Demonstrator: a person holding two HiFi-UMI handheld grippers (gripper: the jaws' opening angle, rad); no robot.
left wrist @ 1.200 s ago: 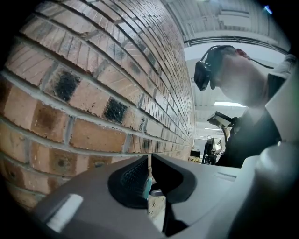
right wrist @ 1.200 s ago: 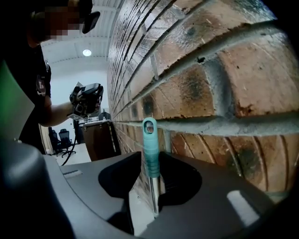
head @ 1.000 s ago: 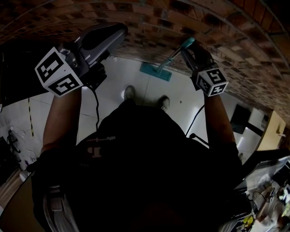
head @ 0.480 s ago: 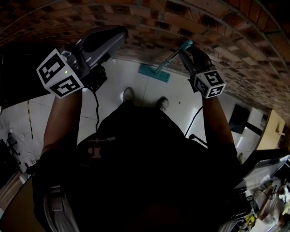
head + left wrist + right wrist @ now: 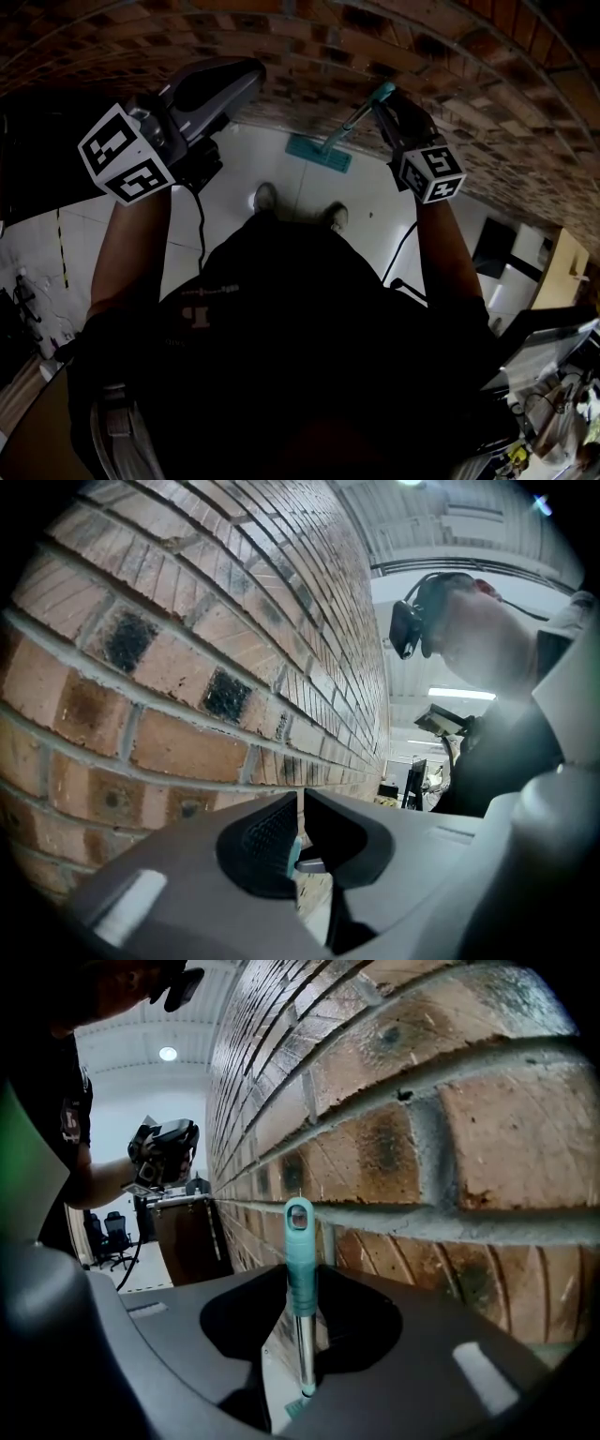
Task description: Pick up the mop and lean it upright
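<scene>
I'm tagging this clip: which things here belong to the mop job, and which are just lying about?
Job: mop; brick wall; right tool (jaws have just been closing, handle between them).
Lying about: brown cabinet; office chairs.

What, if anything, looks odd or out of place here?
Nothing stands out. The mop leans on the brick wall, its head flat on the floor. The top of its handle stands between the jaws of the right gripper, which have just been closing.
</scene>
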